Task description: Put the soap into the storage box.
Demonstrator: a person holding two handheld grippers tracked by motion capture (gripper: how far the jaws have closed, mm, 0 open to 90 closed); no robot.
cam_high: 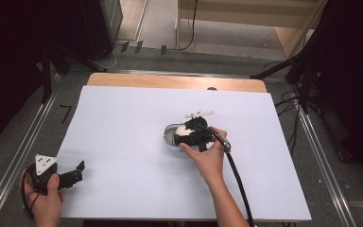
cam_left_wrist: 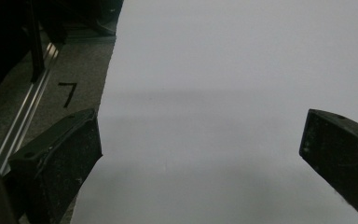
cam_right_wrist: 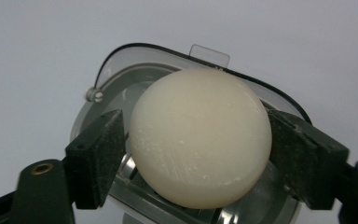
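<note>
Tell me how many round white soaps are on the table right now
1. The round white soap sits between the jaws of the right gripper, over the clear dish near the table's middle. The left gripper hangs open at the near left edge.

The high view looks forward and down from above the person's side, taking in the whole white table and the floor beyond. The left gripper view rides low at the table's left edge, facing across the bare top. The right gripper view sits very close over the cream ball, which the high view also shows, small, mid-table.
</note>
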